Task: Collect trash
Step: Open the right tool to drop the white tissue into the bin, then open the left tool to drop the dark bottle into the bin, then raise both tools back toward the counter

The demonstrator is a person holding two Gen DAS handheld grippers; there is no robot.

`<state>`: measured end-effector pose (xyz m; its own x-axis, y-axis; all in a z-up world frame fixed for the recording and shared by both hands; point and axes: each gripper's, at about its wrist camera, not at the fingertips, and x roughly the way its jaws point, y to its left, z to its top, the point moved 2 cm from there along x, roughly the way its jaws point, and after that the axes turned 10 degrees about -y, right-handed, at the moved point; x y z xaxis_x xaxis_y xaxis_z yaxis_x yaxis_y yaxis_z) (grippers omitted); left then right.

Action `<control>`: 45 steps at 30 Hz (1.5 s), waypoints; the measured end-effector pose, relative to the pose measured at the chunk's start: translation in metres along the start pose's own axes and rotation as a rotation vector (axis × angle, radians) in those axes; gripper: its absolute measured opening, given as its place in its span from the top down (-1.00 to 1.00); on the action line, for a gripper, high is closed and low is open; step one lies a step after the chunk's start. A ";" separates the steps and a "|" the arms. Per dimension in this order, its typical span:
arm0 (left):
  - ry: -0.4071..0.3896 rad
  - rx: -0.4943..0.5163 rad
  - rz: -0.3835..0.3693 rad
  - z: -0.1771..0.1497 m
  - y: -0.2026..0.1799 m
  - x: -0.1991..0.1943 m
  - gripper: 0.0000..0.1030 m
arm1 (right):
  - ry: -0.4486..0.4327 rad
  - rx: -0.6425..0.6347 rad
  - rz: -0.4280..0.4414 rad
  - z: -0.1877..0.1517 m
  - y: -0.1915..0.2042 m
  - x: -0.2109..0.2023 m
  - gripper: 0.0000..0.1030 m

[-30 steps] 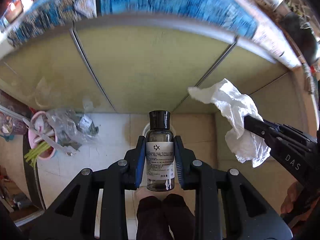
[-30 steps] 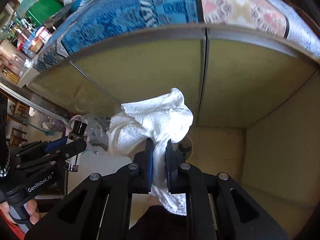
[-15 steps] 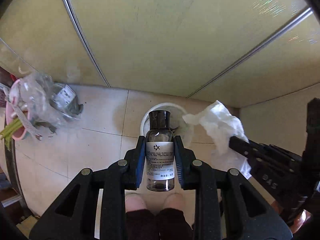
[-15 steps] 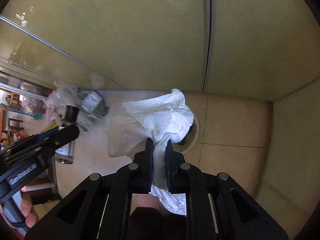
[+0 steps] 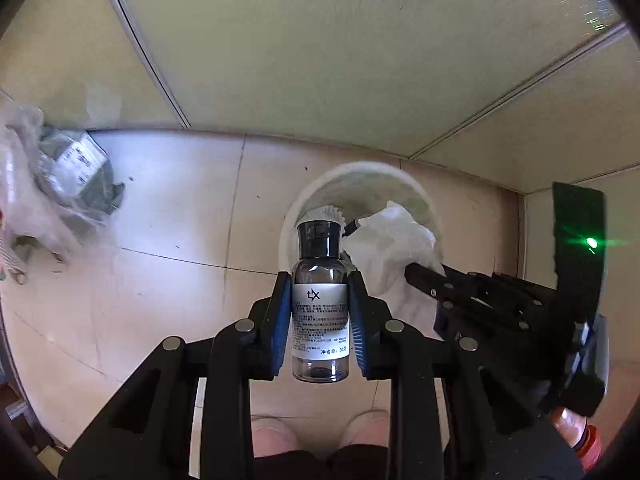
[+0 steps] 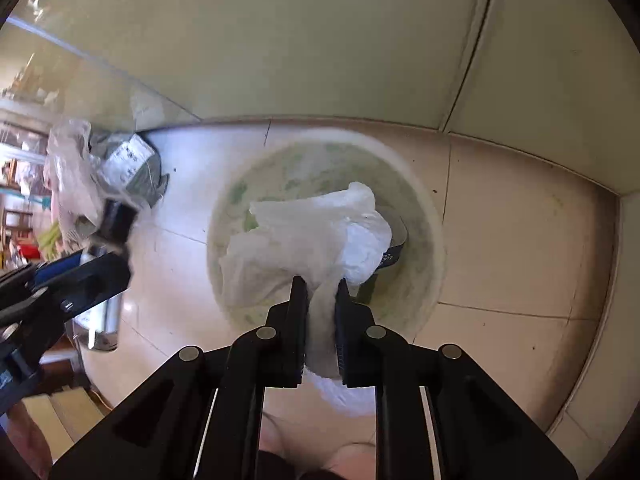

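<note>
My left gripper (image 5: 320, 276) is shut on a small clear bottle (image 5: 320, 320) with a black cap and a white label, held upright just in front of a white round bin (image 5: 400, 176) on the floor. The right gripper (image 6: 322, 284) hangs over the bin (image 6: 432, 248) with a crumpled white tissue (image 6: 312, 232) between its pads. Its jaws are opening, and the tissue still fills the gap. In the left wrist view the tissue (image 5: 396, 248) hangs over the bin's mouth from the right gripper (image 5: 412, 270). The bottle (image 6: 102, 320) also shows at the left of the right wrist view.
A clear plastic bag with a grey packet (image 5: 68, 176) lies on the tiled floor left of the bin. Pale cabinet doors (image 5: 320, 40) rise right behind the bin. A person's feet (image 5: 280, 436) stand just below the grippers.
Both grippers have dropped from the countertop's height to just above the bin, which looks much larger. The gap between the right fingers has widened a little around the tissue.
</note>
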<state>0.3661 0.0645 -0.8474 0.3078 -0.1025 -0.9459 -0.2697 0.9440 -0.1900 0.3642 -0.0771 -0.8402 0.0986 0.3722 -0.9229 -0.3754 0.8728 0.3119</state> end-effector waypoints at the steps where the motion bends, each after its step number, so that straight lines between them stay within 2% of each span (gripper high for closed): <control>1: 0.007 -0.013 -0.006 -0.001 0.000 0.006 0.48 | 0.007 -0.010 -0.004 -0.001 -0.002 0.002 0.69; 3: 0.013 -0.037 -0.020 -0.001 0.000 0.014 0.48 | 0.013 -0.023 -0.013 -0.001 -0.001 0.001 0.52; 6: 0.018 -0.056 -0.034 0.000 0.000 0.027 0.48 | -0.014 -0.017 0.011 -0.002 -0.013 -0.004 0.01; 7: 0.019 -0.062 -0.041 0.001 -0.002 0.030 0.48 | -0.034 -0.012 0.005 -0.002 -0.015 -0.009 -0.04; 11: 0.041 -0.072 -0.058 0.004 -0.005 0.047 0.48 | -0.067 0.008 -0.021 -0.002 -0.026 -0.023 -0.04; 16: 0.069 -0.020 -0.065 0.008 -0.019 0.055 0.45 | -0.105 0.040 -0.031 0.004 -0.027 -0.040 -0.04; 18: 0.069 0.009 -0.043 0.009 -0.025 0.050 0.37 | -0.120 0.044 -0.042 0.006 -0.026 -0.052 -0.04; 22: 0.058 0.023 -0.017 0.013 -0.030 0.023 0.37 | -0.138 0.040 -0.057 0.012 -0.019 -0.081 -0.04; 26: 0.032 0.033 0.004 0.021 -0.034 -0.030 0.37 | -0.143 0.027 -0.080 0.022 -0.002 -0.123 -0.04; 29: 0.002 0.038 -0.002 0.034 -0.043 -0.086 0.37 | -0.163 0.020 -0.089 0.033 0.013 -0.169 -0.04; 34: -0.085 0.065 -0.001 0.061 -0.059 -0.199 0.37 | -0.222 0.026 -0.094 0.054 0.043 -0.261 -0.04; 40: -0.216 0.127 0.073 0.091 -0.070 -0.339 0.37 | -0.318 0.016 -0.135 0.078 0.086 -0.378 -0.04; 45: -0.310 0.134 0.037 0.108 -0.078 -0.445 0.37 | -0.410 0.015 -0.162 0.092 0.114 -0.469 -0.04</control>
<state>0.3485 0.0697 -0.3834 0.5686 0.0131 -0.8225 -0.1699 0.9802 -0.1019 0.3601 -0.1231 -0.3505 0.5140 0.3224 -0.7949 -0.3116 0.9336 0.1771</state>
